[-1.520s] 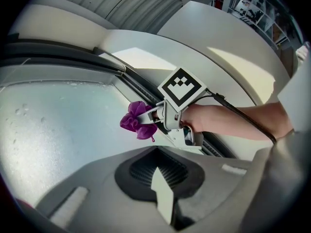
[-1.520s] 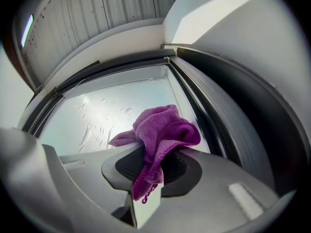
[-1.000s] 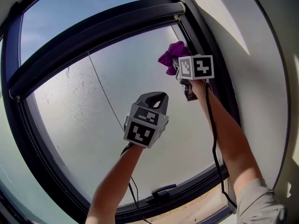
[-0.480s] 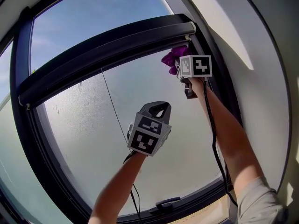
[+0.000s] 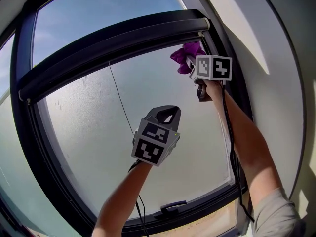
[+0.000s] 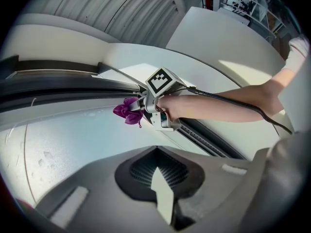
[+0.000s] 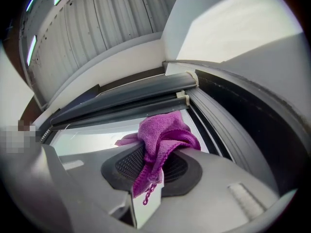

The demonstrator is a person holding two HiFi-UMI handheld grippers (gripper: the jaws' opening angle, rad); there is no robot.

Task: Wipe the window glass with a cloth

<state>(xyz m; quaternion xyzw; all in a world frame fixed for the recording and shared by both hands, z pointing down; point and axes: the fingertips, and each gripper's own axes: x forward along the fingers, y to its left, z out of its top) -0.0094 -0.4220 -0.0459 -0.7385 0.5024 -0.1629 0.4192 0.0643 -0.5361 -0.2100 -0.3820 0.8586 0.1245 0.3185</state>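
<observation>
The crumpled purple microfibre cloth (image 5: 184, 57) sits at the top right corner of the frosted window glass (image 5: 89, 132), pressed up where the pane meets the dark upper frame bar (image 5: 108, 41) and the right side of the frame. It is pinched in the right gripper (image 5: 191, 64). In the right gripper view the 2 jaws are closed on the cloth, a bunched fold bulging out ahead of them and a loose tail with a frayed thread hanging down between them. The person's right hand (image 5: 209, 90) grips the handle just below the marker cube, arm stretched up along the right edge of the pane, and a black cable (image 5: 228, 132) runs down along the forearm.

The left gripper (image 5: 167, 108) is held in front of the middle of the glass, well apart from the cloth and lower. Its jaws are together with nothing between them, as the left gripper view shows. Whether its tips touch the pane cannot be told.

A thin dark line (image 5: 120, 105) runs slantwise down the frosted glass. Above the frame bar, a second pane (image 5: 98, 9) shows blue sky. A dark latch (image 5: 170, 206) sits on the bottom frame, and a pale wall (image 5: 276, 83) lies to the right of the window.
</observation>
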